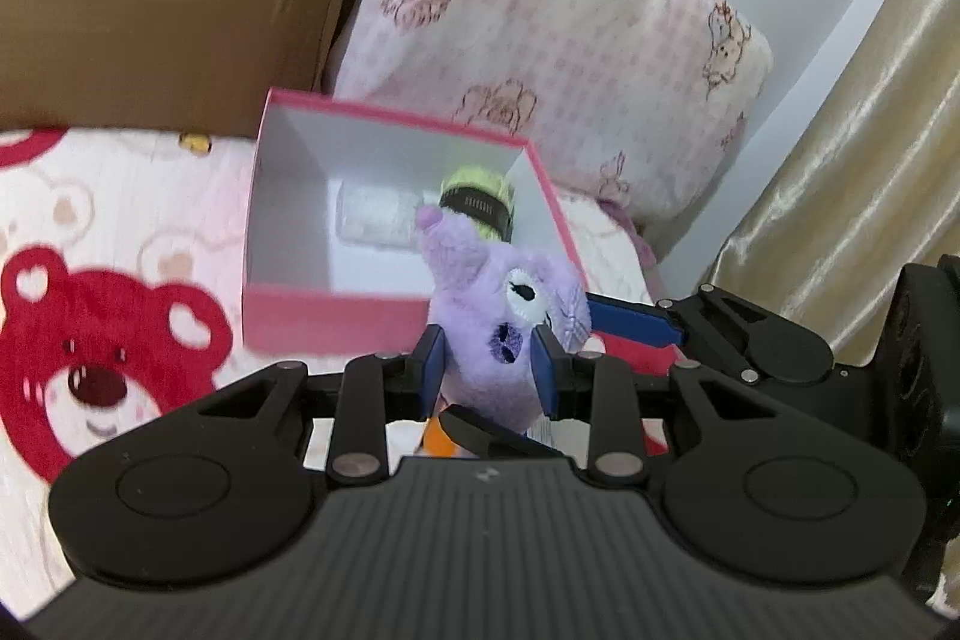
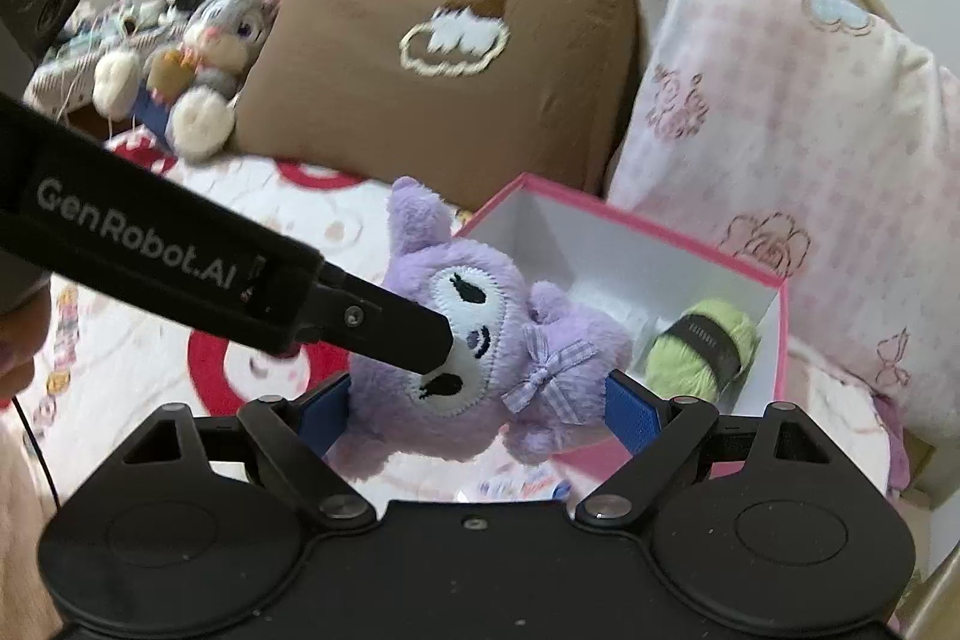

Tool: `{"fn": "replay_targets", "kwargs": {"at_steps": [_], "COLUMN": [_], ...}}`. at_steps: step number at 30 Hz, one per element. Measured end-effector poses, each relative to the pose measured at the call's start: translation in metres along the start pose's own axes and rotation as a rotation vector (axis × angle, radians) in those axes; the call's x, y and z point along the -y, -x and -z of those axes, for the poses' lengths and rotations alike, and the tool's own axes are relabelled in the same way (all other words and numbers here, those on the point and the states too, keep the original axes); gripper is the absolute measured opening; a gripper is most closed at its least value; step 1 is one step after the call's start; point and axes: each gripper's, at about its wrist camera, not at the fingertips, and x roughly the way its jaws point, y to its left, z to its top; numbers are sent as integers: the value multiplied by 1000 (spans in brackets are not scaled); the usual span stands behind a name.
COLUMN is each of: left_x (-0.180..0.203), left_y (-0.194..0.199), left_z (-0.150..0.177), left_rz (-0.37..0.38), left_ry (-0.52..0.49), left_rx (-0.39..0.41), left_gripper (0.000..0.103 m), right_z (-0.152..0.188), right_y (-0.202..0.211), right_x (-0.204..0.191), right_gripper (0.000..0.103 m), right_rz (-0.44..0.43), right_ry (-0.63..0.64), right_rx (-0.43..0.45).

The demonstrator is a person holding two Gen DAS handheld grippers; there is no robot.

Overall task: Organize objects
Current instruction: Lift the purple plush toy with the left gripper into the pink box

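Observation:
A purple plush toy (image 1: pixel 510 328) with a gingham bow hangs over the bed, just in front of an open pink box (image 1: pixel 336 316). My left gripper (image 1: pixel 489 358) is shut on its lower face, the blue pads pressing into the fur. In the right wrist view the plush toy (image 2: pixel 480 340) fills the wide span of my right gripper (image 2: pixel 477 412), both blue pads against its sides. The left gripper (image 2: pixel 420 334) reaches in from the left onto the toy's face. The pink box (image 2: pixel 660 232) holds a green yarn ball (image 2: pixel 702 346) and a white packet (image 1: pixel 375 217).
A brown pillow (image 2: pixel 456 88) and a pink patterned pillow (image 2: pixel 780 130) lean on the headboard behind the box. A grey rabbit plush (image 2: pixel 216 40) sits at the far left. The bed has a red bear blanket (image 1: pixel 108 340). A gold curtain (image 1: pixel 870 130) hangs at right.

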Motion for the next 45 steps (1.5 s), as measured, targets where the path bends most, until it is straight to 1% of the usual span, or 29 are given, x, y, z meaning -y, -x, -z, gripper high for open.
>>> {"fn": "replay_targets", "kwargs": {"at_steps": [5,10,12,15,18,22,27,34,41,45], "left_x": [-2,-17,-23,-35,-46,-60,-75,-87,-97,-97], "left_y": [-19,-50,-65,-91,-118,-159,-192,-214,-229,-237], "left_z": [-33,-54,-59,-64,-64,-66,-64,-56,-51,-48], "left_rz": [-6,-5,-6,-27,-43,-78,-113,-154,-193,-231], "left_ry": [30,61,74,83,88,93,130,159,188,167], "left_rx": [4,4,-3,-29,-64,-128,-185,-237,-275,-273], "left_gripper": [30,30,30,30,30,30,30,30,30,30], "right_z": [-21,-31,-32,-32,-29,-24,-13,0,4,4], "right_y": [-13,-44,-60,-83,-108,-146,-176,-200,-221,-229], "right_x": [23,45,54,64,73,86,99,98,95,88], "right_gripper": [91,90,90,89,88,83,80,80,80,77], "right_rz": [-16,-26,-28,-39,-37,-26,-47,-50,-32,-11], "right_ry": [-26,-96,-118,-155,-185,-219,-296,-354,-392,-376], "right_rx": [11,1,-17,-53,-92,-166,-231,-299,-373,-390]}}
